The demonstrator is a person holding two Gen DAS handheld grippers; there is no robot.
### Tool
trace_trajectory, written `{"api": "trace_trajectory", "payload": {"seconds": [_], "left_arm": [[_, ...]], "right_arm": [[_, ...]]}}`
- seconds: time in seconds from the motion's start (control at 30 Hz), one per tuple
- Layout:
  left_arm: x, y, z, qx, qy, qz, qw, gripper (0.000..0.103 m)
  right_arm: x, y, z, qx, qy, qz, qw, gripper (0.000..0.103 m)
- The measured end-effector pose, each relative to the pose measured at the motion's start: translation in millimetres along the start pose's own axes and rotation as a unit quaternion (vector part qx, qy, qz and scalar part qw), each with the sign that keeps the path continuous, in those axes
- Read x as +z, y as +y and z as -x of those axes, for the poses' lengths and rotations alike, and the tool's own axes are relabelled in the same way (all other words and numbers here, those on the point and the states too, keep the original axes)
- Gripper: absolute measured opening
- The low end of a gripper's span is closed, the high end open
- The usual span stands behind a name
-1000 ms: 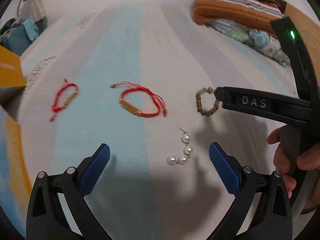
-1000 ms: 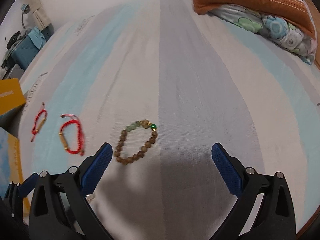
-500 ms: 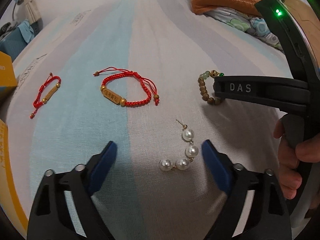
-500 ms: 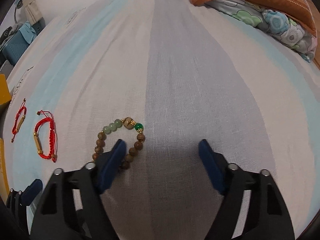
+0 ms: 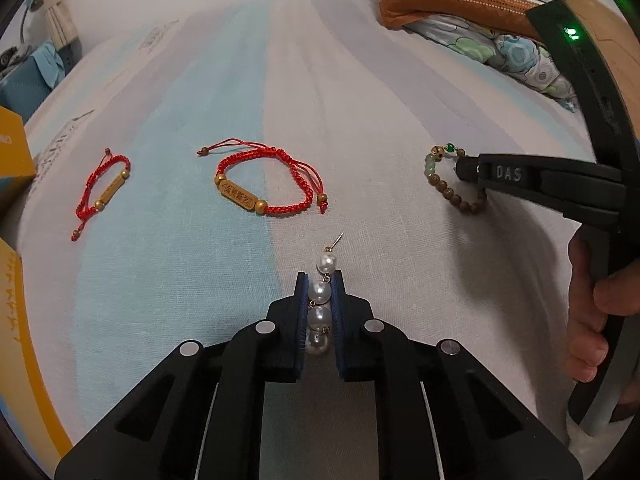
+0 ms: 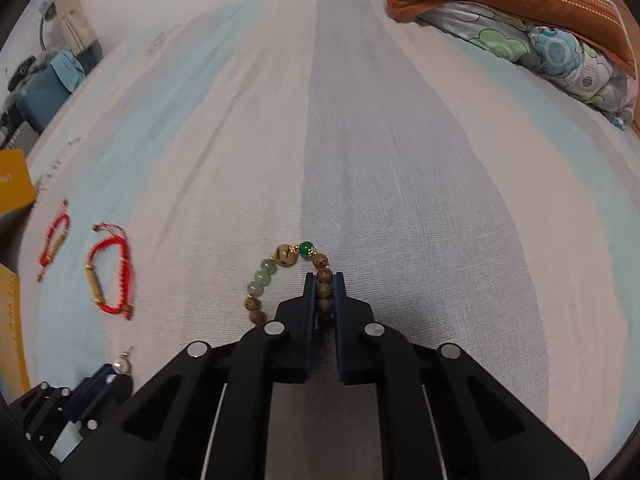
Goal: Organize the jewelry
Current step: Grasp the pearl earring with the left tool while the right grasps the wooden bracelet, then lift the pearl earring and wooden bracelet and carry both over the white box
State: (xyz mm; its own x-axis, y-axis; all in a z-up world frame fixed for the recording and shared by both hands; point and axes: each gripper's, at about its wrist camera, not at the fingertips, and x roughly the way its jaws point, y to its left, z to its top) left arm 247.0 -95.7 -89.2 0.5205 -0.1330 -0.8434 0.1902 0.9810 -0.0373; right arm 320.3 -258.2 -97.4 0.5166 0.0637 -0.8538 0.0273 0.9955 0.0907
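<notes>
My left gripper (image 5: pixel 319 280) is shut on a pearl earring (image 5: pixel 325 263) lying on the striped bedsheet; three pearls sit between the blue pads and one pearl with its gold post sticks out ahead. My right gripper (image 6: pixel 324 278) is shut on the right side of a wooden bead bracelet (image 6: pixel 264 276) with green beads; it also shows in the left wrist view (image 5: pixel 438 178). A large red cord bracelet (image 5: pixel 264 184) and a small red cord bracelet (image 5: pixel 102 192) lie to the left.
A yellow box (image 5: pixel 12 160) stands at the left edge. Folded blankets and a floral pillow (image 6: pixel 540 20) lie at the far right. The left gripper and earring show at the lower left of the right wrist view (image 6: pixel 116 372).
Both grippers have moved forward and down and closed: the left onto the pearl earring, the right onto the bead bracelet. One second ago both were open.
</notes>
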Motion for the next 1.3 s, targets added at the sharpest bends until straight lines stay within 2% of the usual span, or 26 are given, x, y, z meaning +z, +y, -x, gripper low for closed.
{"api": "trace_trajectory", "payload": {"seconds": [0.2,0.63,1.0,1.3], "left_arm": [[4,5,4,-0.011,0.001,0.009,0.9999,0.011],[8,16,34,-0.009,-0.015,0.022,0.9996,0.011],[19,38,77,-0.011,-0.026,0.046,0.9985,0.011],[21,59,123,0.006,-0.045,0.063,0.997,0.011]], "right_arm": [[3,3,21,0.016,-0.025,-0.003,1.0,0.007],[4,13,58,0.029,-0.054,0.014,0.998,0.007],[-3,32,85,0.051,-0.057,0.03,0.997,0.007],[-7,56,124,0.063,-0.074,0.051,0.994,0.007]]}}
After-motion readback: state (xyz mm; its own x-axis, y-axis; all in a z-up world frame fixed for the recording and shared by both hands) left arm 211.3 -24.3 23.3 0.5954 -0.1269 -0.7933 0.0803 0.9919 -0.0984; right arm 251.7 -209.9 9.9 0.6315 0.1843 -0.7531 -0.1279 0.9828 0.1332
